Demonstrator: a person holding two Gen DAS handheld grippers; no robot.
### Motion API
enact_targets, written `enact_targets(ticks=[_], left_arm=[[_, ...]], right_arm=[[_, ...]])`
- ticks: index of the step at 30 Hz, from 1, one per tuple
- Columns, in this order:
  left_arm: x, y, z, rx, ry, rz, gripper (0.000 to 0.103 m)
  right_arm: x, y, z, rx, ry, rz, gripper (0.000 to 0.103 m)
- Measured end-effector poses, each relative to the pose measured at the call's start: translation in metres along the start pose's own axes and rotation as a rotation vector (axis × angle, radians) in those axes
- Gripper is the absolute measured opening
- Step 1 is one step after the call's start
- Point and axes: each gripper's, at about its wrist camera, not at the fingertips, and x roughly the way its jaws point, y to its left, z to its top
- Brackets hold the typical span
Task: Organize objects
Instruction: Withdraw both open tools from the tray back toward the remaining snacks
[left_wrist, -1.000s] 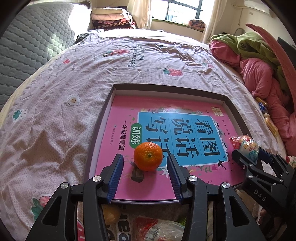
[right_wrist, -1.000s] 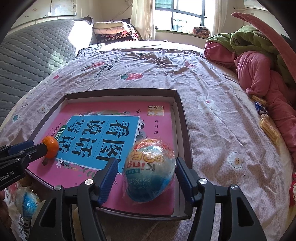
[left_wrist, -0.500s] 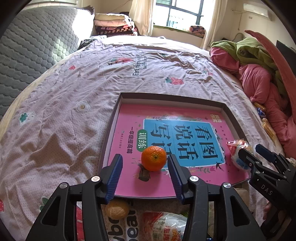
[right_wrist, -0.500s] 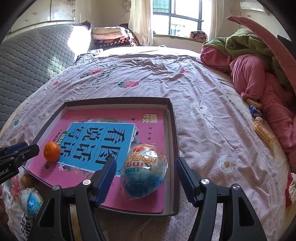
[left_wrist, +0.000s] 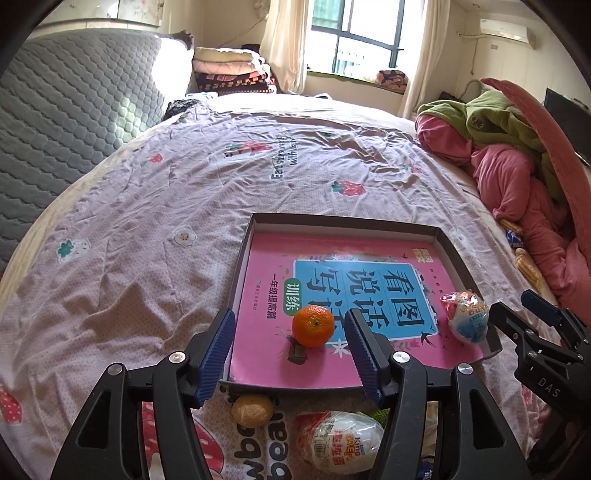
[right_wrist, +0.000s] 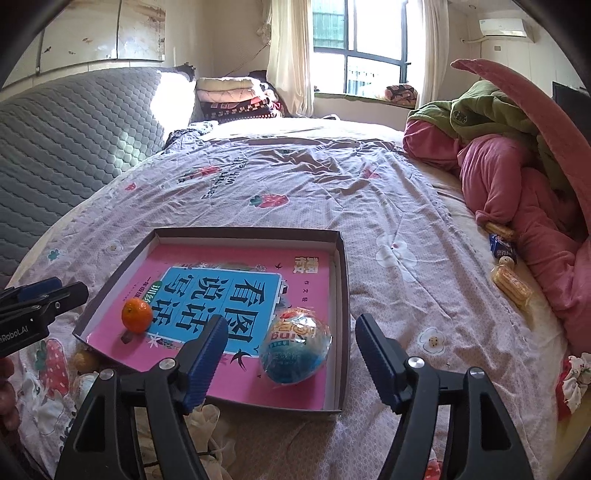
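Note:
A shallow dark box (left_wrist: 255, 221) (right_wrist: 341, 258) lies on the bed with a pink and blue book (left_wrist: 369, 280) (right_wrist: 229, 288) in it. An orange mandarin (left_wrist: 313, 326) (right_wrist: 137, 315) and a wrapped toy egg (left_wrist: 467, 322) (right_wrist: 294, 347) rest on the book. My left gripper (left_wrist: 290, 350) is open and empty, just short of the mandarin. My right gripper (right_wrist: 290, 354) is open and empty, just short of the egg. Each gripper shows at the edge of the other view.
A second wrapped egg (left_wrist: 345, 443) and a small brown round snack (left_wrist: 252, 410) lie on the sheet in front of the box. Wrapped snacks (right_wrist: 511, 282) lie at the right by a heap of pink and green bedding (right_wrist: 517, 155). A grey headboard (left_wrist: 74, 110) stands at the left.
Both grippers have drawn back from the box and stayed open. The mandarin and the egg stay on the book, now ahead of the fingertips rather than between them.

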Motion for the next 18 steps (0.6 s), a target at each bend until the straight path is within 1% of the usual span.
enact_targets(ticks=[8, 18], left_arm=[[-0.011, -0.003, -0.003, 0.019, -0.023, 0.009, 0.064], [-0.027, 0.000, -0.009, 0.014, -0.047, 0.012, 0.064]], right_arm=[[-0.017, 0.006, -0.001, -0.018, -0.027, 0.016, 0.071], [-0.035, 0.015, -0.004, -0.041, -0.052, 0.035, 0.071]])
